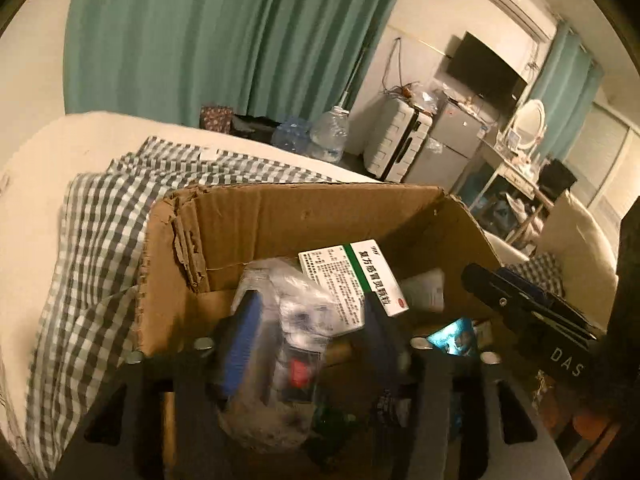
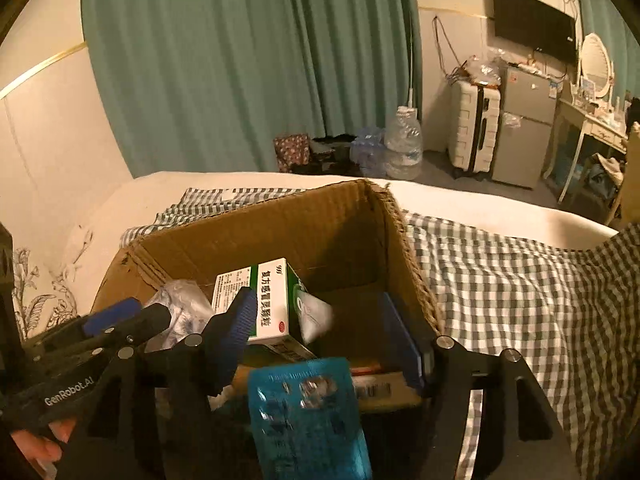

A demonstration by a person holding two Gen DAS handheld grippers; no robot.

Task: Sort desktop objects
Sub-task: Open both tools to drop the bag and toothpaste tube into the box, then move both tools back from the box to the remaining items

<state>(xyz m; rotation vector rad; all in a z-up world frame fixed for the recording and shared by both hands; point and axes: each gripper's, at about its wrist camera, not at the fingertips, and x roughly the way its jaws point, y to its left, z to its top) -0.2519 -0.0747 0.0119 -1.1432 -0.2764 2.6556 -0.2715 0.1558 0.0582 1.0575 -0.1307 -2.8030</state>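
Big cardboard box (image 2: 328,236) sits on the checked bedding (image 2: 512,280), a green-and-white medicine box (image 2: 264,300) inside. Left gripper (image 1: 308,320) hangs over it, fingers apart, a clear plastic packet (image 1: 292,344) blurred between them. Right gripper (image 2: 328,332) spread too, a blue blister pack (image 2: 308,416) loose below it.

Behind the bed (image 2: 280,188) with its gray-checked blanket (image 2: 520,280), you see green curtains (image 2: 240,60), clear water jugs (image 2: 404,144) on the floor, a white suitcase (image 2: 474,128) beside a small silver fridge (image 2: 524,128), a wall-mounted television (image 2: 534,22) and an oval vanity mirror (image 2: 596,64).
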